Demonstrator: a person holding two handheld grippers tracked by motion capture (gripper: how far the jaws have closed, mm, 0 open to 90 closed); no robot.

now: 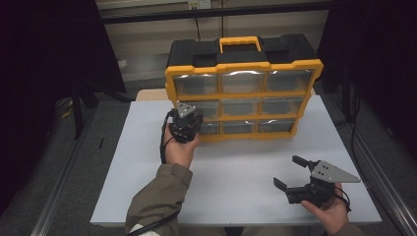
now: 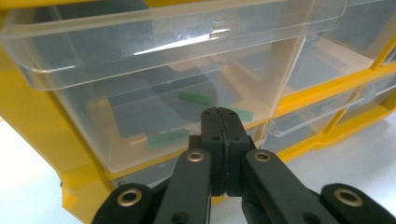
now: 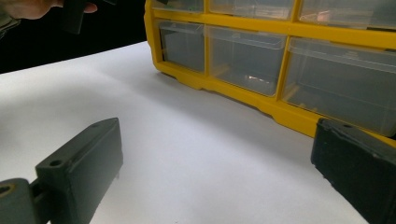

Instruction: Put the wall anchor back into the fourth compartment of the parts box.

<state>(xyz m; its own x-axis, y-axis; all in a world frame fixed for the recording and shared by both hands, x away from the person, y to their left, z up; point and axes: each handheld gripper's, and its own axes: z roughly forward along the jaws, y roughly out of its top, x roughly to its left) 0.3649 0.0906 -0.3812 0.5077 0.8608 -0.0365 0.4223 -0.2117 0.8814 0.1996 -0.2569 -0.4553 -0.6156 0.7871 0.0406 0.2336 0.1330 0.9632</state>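
A yellow organizer [image 1: 244, 66] with clear drawers stands upright at the back of the white table [image 1: 147, 147]. My left gripper [image 1: 187, 120] is up against its left column, around the middle and bottom rows. In the left gripper view its jaws [image 2: 223, 119] are pressed together, shut, with nothing seen between them. They sit just in front of a clear drawer [image 2: 140, 107] that holds small green pieces [image 2: 196, 98]. My right gripper [image 1: 287, 171] rests low at the table's front right, open wide, its jaws [image 3: 219, 168] pointing toward the organizer's bottom row [image 3: 243, 60].
A black case with a yellow handle [image 1: 240, 44] sits behind the organizer. Bare white tabletop [image 3: 187, 140] lies between the right gripper and the organizer. The table edges drop to a grey floor [image 1: 74, 162] on both sides. The other hand [image 3: 32, 7] appears far off.
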